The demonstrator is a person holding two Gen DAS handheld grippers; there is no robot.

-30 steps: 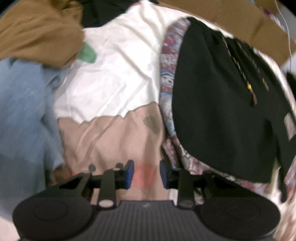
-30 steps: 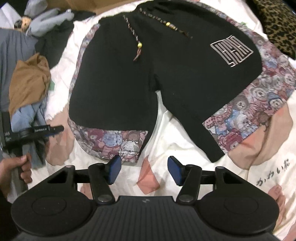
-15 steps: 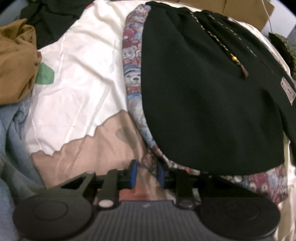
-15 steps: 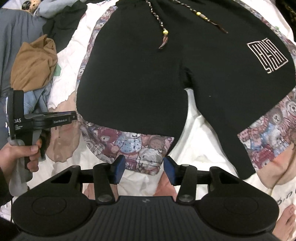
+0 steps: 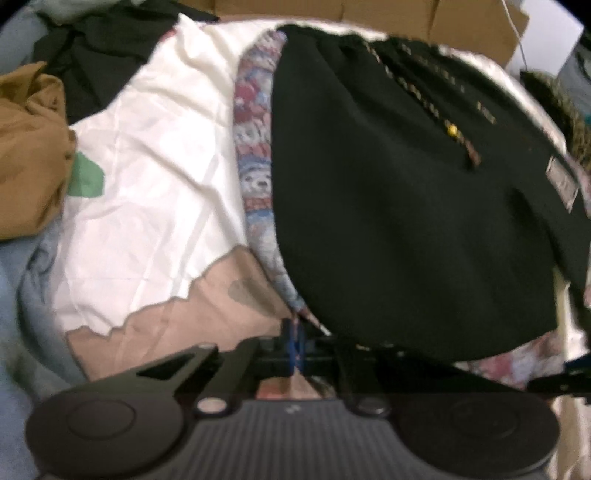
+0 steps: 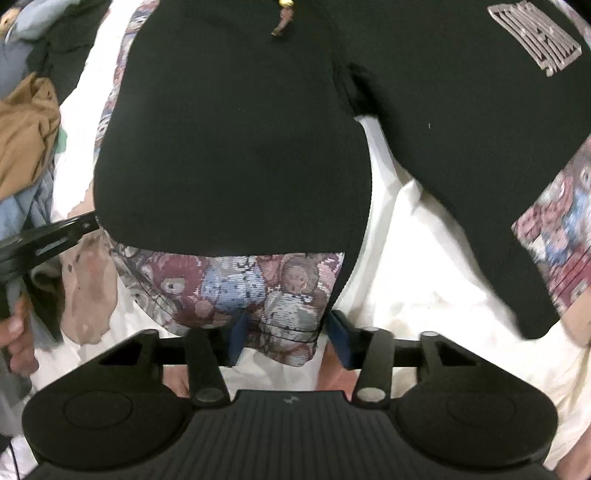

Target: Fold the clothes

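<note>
White bedsheet [image 6: 424, 229] with pink and green patches is covering the whole work surface; cardboard [image 5: 406, 14] is lining the far edge. Black shorts [image 6: 236, 140] with bear-print trim are lying flat mid-sheet, waistband far, legs near. Brown garment [image 6: 26, 125] and blue garment [image 5: 14, 295] are piling up at the left. Both grippers are pointing steeply down at the left leg's hem. Left gripper [image 5: 293, 345] is pressed together, pinching the hem's outer corner. Right gripper [image 6: 284, 338] is closing, the bear-print hem [image 6: 236, 284] sitting between its blue pads. A hand [image 6: 16, 332] is gripping the left tool's handle.
</note>
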